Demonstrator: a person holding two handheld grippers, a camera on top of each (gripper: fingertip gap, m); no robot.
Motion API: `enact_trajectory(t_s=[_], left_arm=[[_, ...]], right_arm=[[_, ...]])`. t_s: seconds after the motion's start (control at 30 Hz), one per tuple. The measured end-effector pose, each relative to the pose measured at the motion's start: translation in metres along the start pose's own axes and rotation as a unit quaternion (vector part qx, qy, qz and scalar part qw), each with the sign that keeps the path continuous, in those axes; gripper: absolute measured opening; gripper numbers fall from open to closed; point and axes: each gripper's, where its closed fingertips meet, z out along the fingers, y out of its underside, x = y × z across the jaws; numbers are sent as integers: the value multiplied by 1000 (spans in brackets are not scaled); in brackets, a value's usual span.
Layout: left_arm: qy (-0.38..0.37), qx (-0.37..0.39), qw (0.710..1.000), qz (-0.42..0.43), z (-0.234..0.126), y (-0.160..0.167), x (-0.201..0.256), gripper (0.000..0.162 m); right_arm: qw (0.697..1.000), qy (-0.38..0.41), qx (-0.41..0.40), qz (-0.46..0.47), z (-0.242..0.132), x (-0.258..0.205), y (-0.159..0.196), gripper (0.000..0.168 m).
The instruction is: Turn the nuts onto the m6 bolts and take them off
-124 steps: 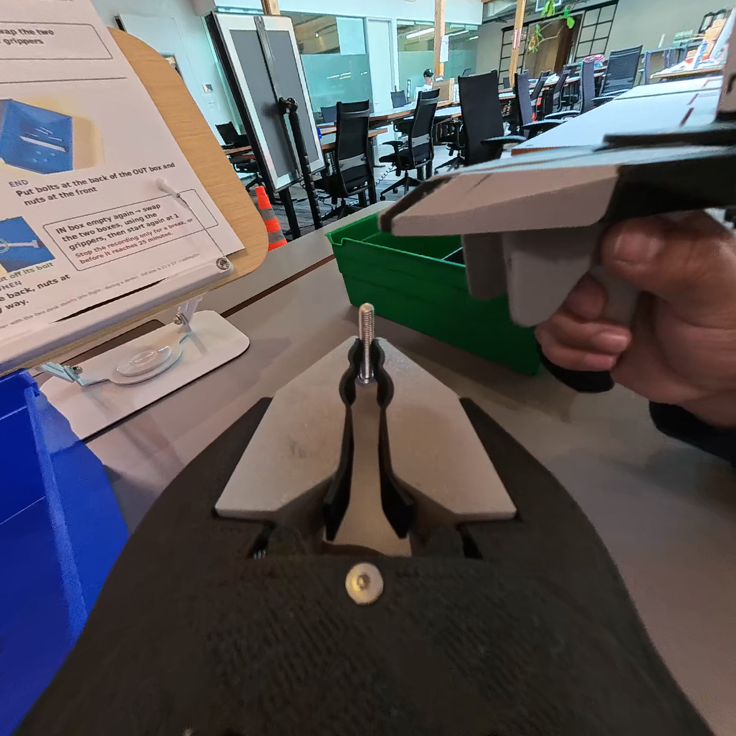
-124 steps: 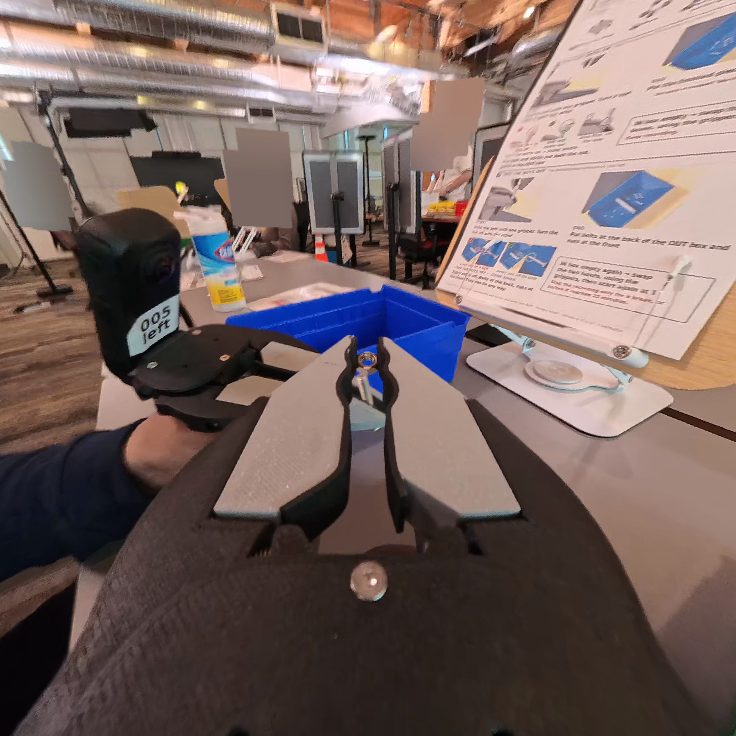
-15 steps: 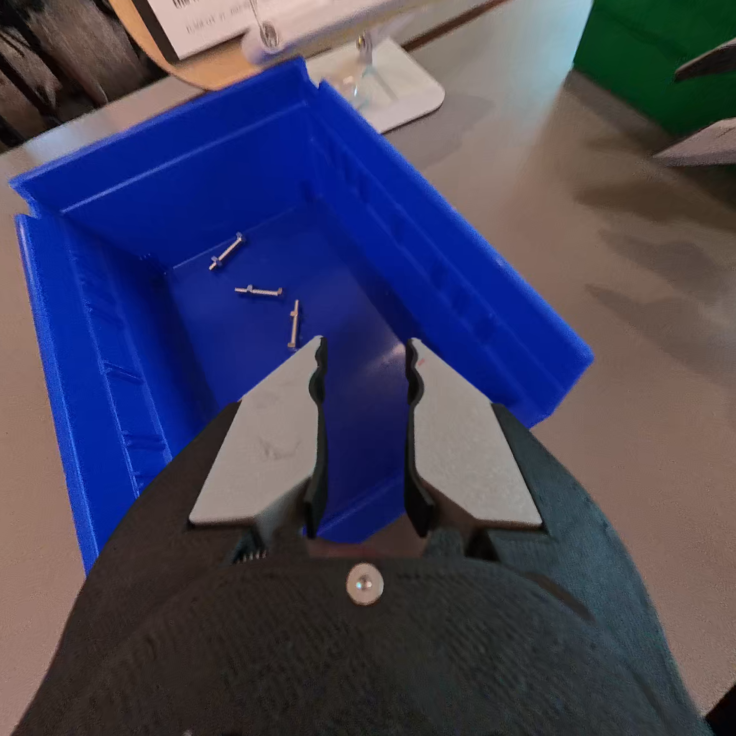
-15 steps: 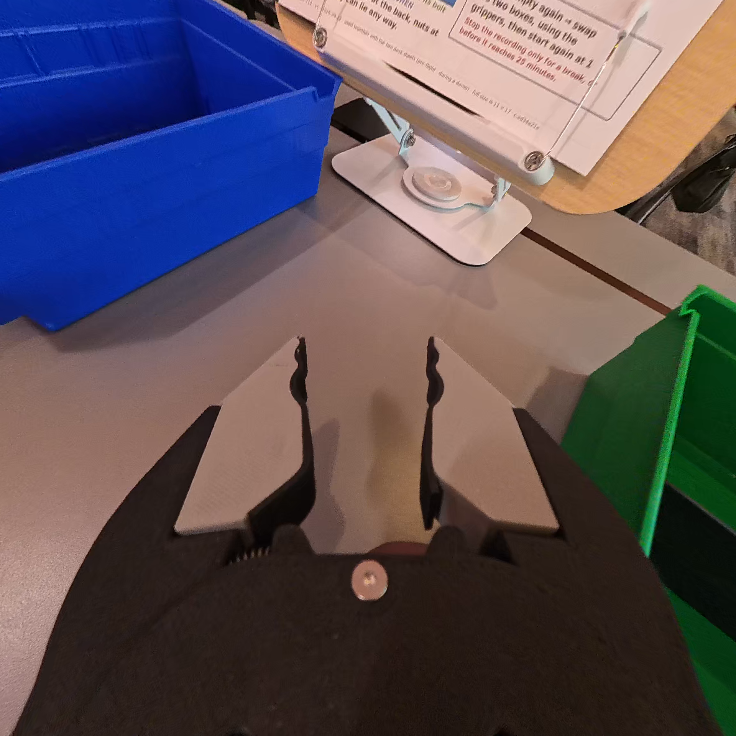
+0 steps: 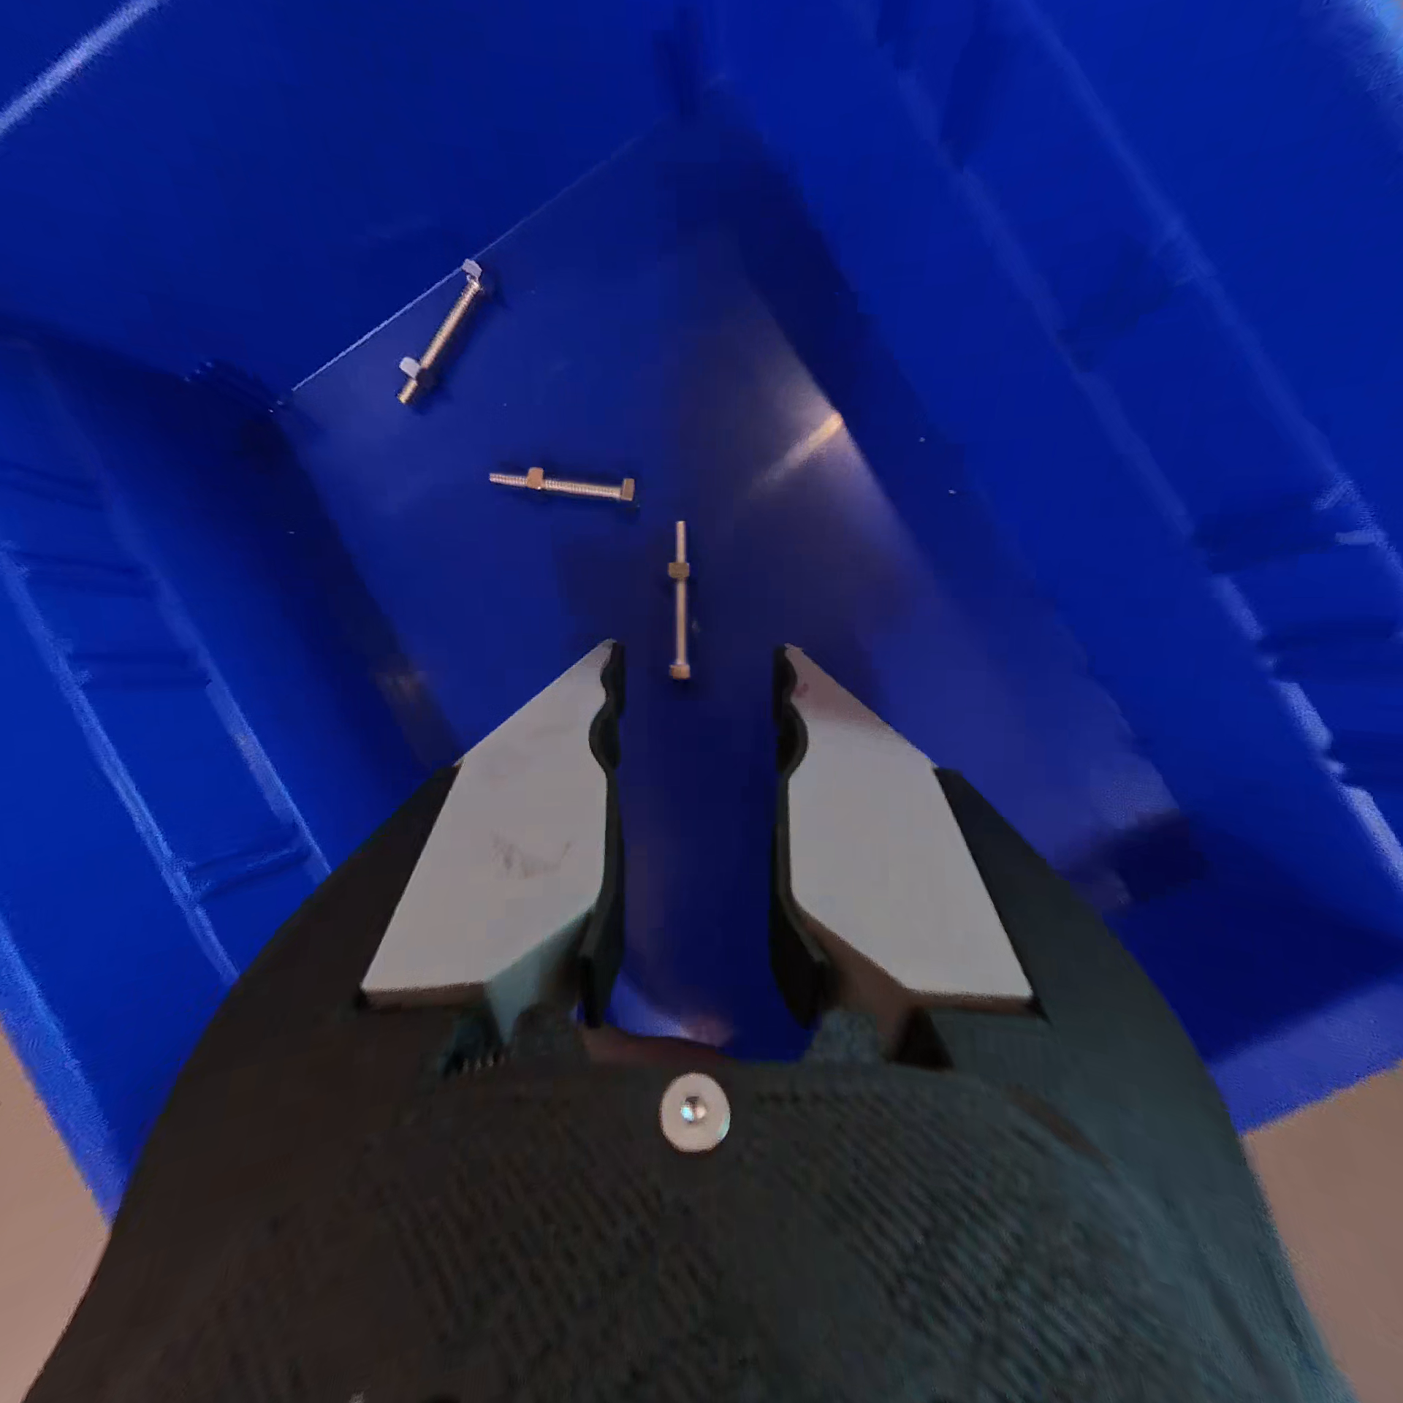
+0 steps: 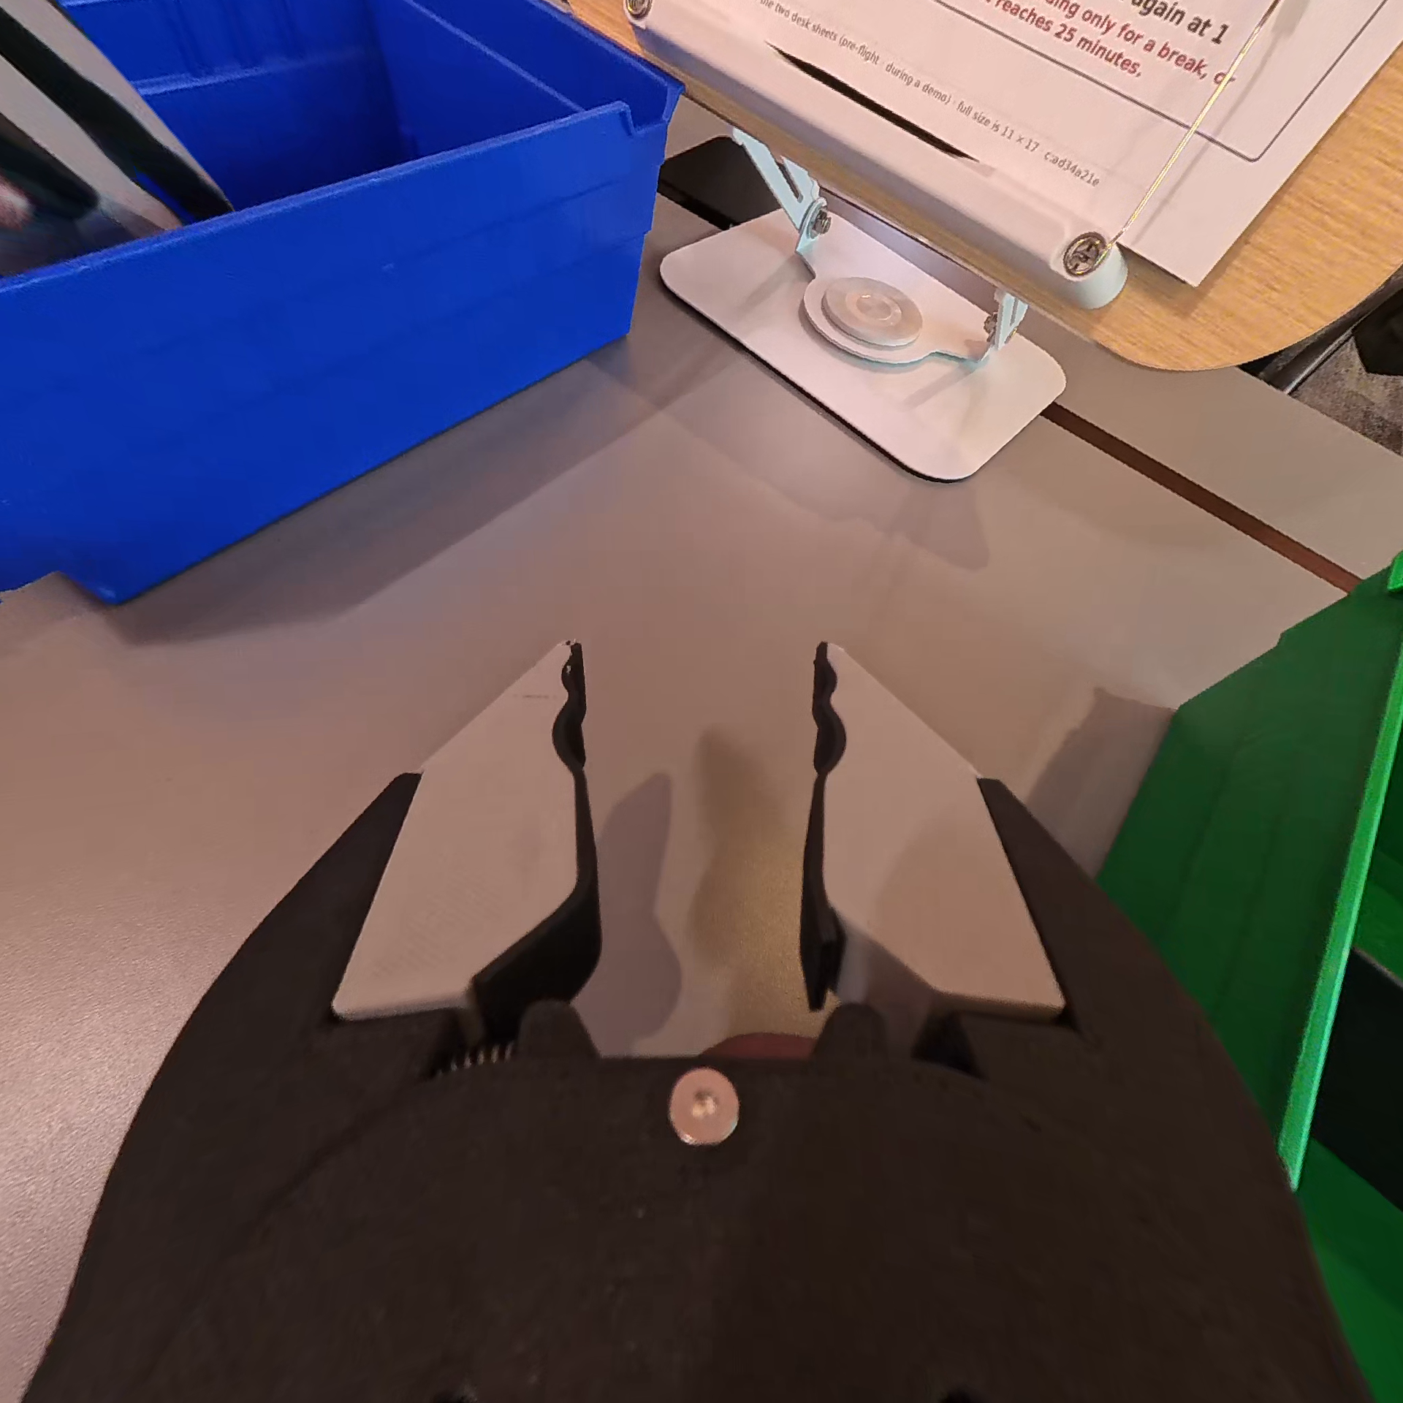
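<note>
**Both grippers empty; three nutted bolts in blue bin**

Table [image 6: 683, 531]: grey, with a dark seam running near the white stand base [image 6: 873, 357]. The stand carried a wooden board [image 6: 1291, 250] with a printed sheet [image 6: 1063, 91] clipped on it.

Blue bin [image 5: 1063, 379]: my left gripper [image 5: 691, 660] hung over its open top, pointing down into it. Fingers stood moderately apart with nothing between them; only the bin floor showed through the gap. From my right wrist view the same bin [image 6: 342, 304] sat at the far left of the table, with a blurred part of the left tool at its edge.

Green bin [image 6: 1253, 873]: at the right edge of the right wrist view, just beside my right gripper [image 6: 695, 660].

Right gripper: held over bare table between the two bins, fingers wide apart and empty.

Bolts, all lying flat on the blue bin floor, each with a nut on its thread:
- far bolt [image 5: 444, 334], lying diagonally by the back wall, nut close to its lower end;
- middle bolt [image 5: 562, 486], lying crosswise, nut toward its left end;
- nearest bolt [image 5: 681, 600], pointing away from me, head just ahead of my left fingertips [image 5: 607, 660] and between their lines, nut [image 5: 679, 569] partway up the thread. Not touching the fingers.

The left wrist view was slightly motion-blurred.
</note>
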Motion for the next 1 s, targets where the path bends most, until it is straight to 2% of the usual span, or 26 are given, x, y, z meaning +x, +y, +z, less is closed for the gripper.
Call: enact_trajectory(t_s=[0.03, 0.1, 0.17, 0.27, 0.33, 0.4, 0.47, 0.57, 0.67, 0.7, 0.77, 0.83, 0.9, 1.0], left_arm=[[1, -8, 1000, -2, 6, 1, -1, 37], [4, -27, 1000, -3, 16, 5, -2, 37], [20, -18, 1000, -16, 20, 2, -1, 6], [22, -11, 1000, -2, 19, 1, -2, 4], [-5, 1, 1000, 15, 14, 1, -7, 4], [-31, 39, 999, 23, 2, -8, -9, 4], [-51, 110, 992, 19, -25, -30, -8, 3], [-9, 291, 956, 19, -94, -82, 32, 3], [97, 453, 886, 9, -168, -117, 105, 3], [133, 479, 868, 12, -180, -121, 131, 2], [144, 505, 851, 25, -183, -125, 170, 2], [105, 541, 834, 18, -175, -129, 187, 2], [82, 558, 825, 29, -159, -132, 205, 2], [102, 564, 818, 42, -138, -143, 232, 2]], right_arm=[[1000, 0, 0, -1, 0, 0, 0, 57], [1000, -1, -1, -3, 0, 0, 0, 57], [1000, -2, -1, -5, 0, -1, 0, 57], [1000, -4, 2, -6, -1, -1, -1, 57], [1000, -8, 5, -5, -2, -1, -2, 56], [1000, -22, 15, 2, -4, -5, -6, 56], [998, -45, 34, 13, -8, -11, -13, 56], [989, -117, 82, 38, -21, -28, -30, 56], [964, -203, 158, 61, -48, -44, -55, 54], [954, -225, 188, 71, -58, -45, -64, 52], [931, -252, 249, 89, -80, -42, -80, 49], [911, -259, 303, 102, -100, -33, -91, 42], [908, -238, 323, 118, -105, -20, -94, 41], [917, -209, 315, 128, -99, -10, -91, 44]])
